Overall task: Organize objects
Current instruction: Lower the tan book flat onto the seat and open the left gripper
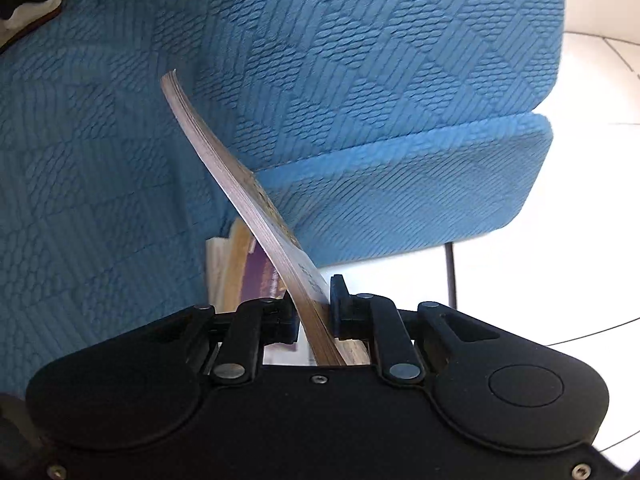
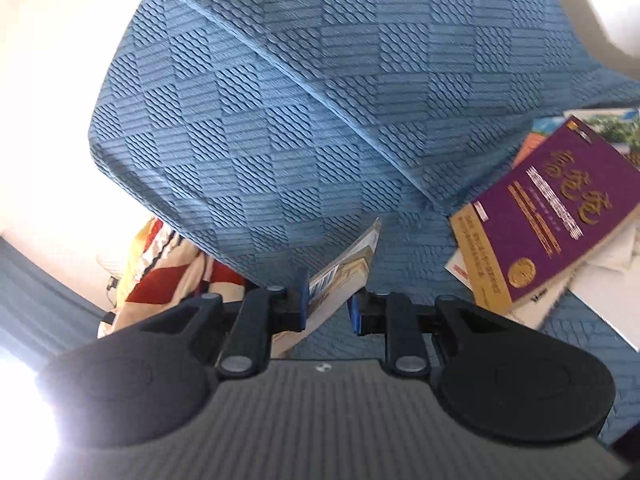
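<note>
My left gripper [image 1: 315, 312] is shut on a thin book [image 1: 224, 168], held edge-on and bending up and left over the blue sofa [image 1: 100, 200]. My right gripper [image 2: 329, 307] is shut on another thin book [image 2: 348, 264] with a pale printed cover, held above the sofa seat [image 2: 260, 140]. A purple book with gold lettering [image 2: 552, 208] lies on top of a loose pile of books and papers at the right in the right wrist view. Part of that pile, with a purple cover [image 1: 260, 280], shows behind the left gripper.
The blue textured sofa has a seat cushion edge [image 1: 420, 184] and a thin black leg [image 1: 451, 276] over a white tiled floor [image 1: 580, 200]. A red, white and yellow cloth [image 2: 160, 264] lies at the left. A white sheet [image 2: 608, 296] sits at the right edge.
</note>
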Demonstrator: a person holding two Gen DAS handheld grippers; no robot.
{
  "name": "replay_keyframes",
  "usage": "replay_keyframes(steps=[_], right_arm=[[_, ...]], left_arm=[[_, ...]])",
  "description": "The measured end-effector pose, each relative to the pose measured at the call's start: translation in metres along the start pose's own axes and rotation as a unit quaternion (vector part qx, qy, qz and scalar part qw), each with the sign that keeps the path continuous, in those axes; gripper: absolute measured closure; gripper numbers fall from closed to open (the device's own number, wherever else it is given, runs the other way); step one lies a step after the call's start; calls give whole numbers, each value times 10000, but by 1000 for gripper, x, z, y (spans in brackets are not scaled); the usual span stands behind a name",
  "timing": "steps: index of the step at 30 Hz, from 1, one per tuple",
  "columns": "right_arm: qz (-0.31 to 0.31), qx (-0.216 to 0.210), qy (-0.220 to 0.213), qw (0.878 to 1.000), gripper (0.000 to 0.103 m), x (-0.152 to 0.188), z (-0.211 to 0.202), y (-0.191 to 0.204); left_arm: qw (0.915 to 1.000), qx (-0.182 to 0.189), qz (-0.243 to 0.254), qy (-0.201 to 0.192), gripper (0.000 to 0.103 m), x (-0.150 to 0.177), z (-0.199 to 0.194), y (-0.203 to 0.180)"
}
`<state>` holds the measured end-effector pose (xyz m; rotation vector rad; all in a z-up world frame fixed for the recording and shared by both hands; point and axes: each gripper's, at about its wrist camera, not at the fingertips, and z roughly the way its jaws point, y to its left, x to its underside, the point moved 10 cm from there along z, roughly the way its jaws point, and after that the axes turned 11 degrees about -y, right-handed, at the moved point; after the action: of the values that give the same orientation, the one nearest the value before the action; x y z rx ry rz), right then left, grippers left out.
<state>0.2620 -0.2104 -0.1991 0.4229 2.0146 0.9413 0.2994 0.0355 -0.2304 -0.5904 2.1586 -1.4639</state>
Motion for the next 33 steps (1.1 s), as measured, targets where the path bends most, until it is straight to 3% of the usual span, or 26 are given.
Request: replay_keyframes(steps=[9, 20, 33], right_arm=[[-75, 317, 190, 9993, 79, 41, 4, -30], [-672, 365, 483, 9959, 78, 79, -2, -25], [74, 615, 1077, 9922, 76, 117, -1, -58]], left_arm=[[9983, -499, 36, 294, 87, 14, 8, 56], [9943, -963, 352, 289, 80, 17, -1, 91], [9786, -1795, 786, 633, 69, 26, 3, 123]])
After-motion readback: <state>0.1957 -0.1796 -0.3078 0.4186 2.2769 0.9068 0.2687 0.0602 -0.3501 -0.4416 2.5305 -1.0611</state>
